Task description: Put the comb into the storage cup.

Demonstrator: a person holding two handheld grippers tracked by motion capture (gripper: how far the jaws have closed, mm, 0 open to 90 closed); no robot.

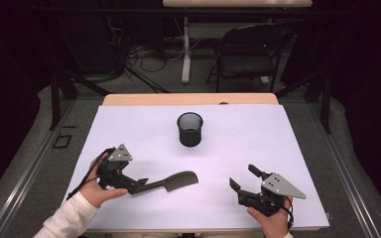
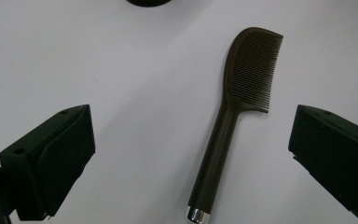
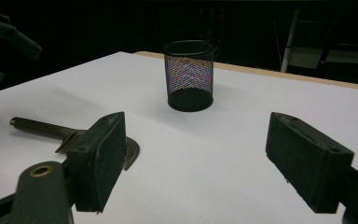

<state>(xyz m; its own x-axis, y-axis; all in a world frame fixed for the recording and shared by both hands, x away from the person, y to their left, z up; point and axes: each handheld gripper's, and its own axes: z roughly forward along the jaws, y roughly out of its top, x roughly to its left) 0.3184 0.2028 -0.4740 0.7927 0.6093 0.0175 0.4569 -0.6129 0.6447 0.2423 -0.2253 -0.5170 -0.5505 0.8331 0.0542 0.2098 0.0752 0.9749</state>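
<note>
- Grippers first, nearest the person: the left gripper (image 1: 141, 184) hangs low over the handle end of the dark brown plastic comb (image 1: 174, 180), its jaws spread wide with nothing between the pads; the right gripper (image 1: 244, 177) rests near the table's front right, jaws likewise spread and empty.
- Comb position: it lies flat on the white table cover (image 1: 258, 144), at the front left of centre, handle towards the left hand and teeth end pointing to the middle of the table. In the left gripper view the comb (image 2: 235, 116) sits between the two black jaws but nearer the right one, with its silver end cap (image 2: 196, 214) closest to the camera.
- Grasp advice, as I judge it: the step in hand looks like picking up the comb by its handle. Centre the jaws on the round handle above the cap, not on the toothed head, since the teeth could flex and slip.
- Descent: lower until both pads straddle the handle, then close squarely across it; a slanted bite on a thin round shaft is likely to roll it away.
- Right hand: keep it clear, ready to steady things farther off.
- Farther back: the black wire-mesh cup (image 1: 190, 129) stands upright mid-table, well apart from the comb; seen from the right gripper view the cup (image 3: 189, 74) is empty. If the comb goes there, lift it high enough to clear the rim.
</note>
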